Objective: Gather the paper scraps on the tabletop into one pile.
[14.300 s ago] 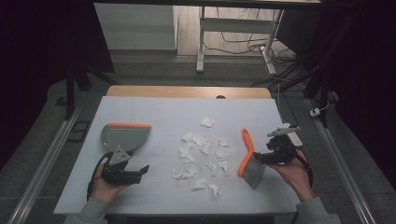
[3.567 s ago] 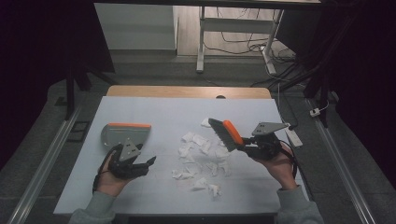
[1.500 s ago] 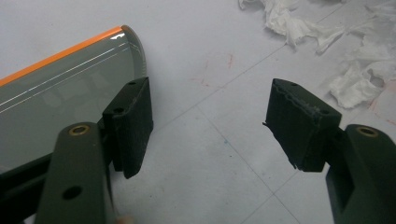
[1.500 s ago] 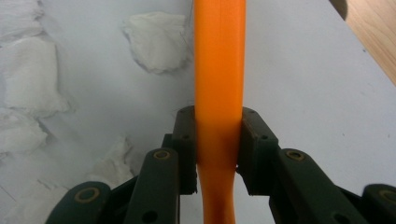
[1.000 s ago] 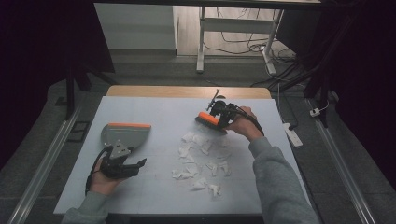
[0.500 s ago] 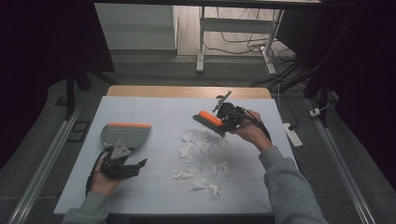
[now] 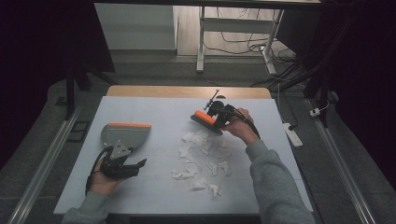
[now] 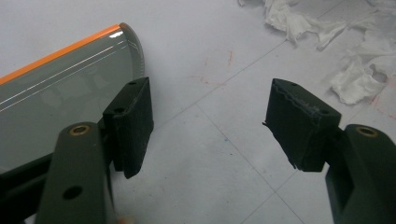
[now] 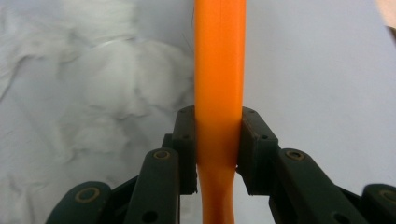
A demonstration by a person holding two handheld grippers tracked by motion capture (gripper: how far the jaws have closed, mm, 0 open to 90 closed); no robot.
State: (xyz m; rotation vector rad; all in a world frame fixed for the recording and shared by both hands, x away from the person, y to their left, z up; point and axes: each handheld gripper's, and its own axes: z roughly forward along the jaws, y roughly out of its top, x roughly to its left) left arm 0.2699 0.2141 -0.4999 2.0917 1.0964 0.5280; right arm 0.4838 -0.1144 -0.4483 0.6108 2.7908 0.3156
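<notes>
The right gripper (image 7: 218,113) is clamped on the orange handle of the brush (image 7: 204,121), which sits at the far side of the scraps (image 7: 201,156), toward the table's (image 7: 154,105) far edge and right of its middle. In the right gripper view the handle (image 9: 219,70) runs straight out between the closed jaws, with white paper (image 9: 93,84) blurred to its left. The scraps are strewn from just under the brush back toward the near edge. The dustpan (image 7: 125,135) lies well apart from them, near the left edge, its orange lip on its far side. The left gripper (image 7: 122,166) rests just behind the pan with its jaws spread wide and nothing between them; the pan (image 8: 60,88) lies beside its left jaw. Any sweep likely has to run leftward across the table, and the left gripper is the nearer one to steady the pan.
</notes>
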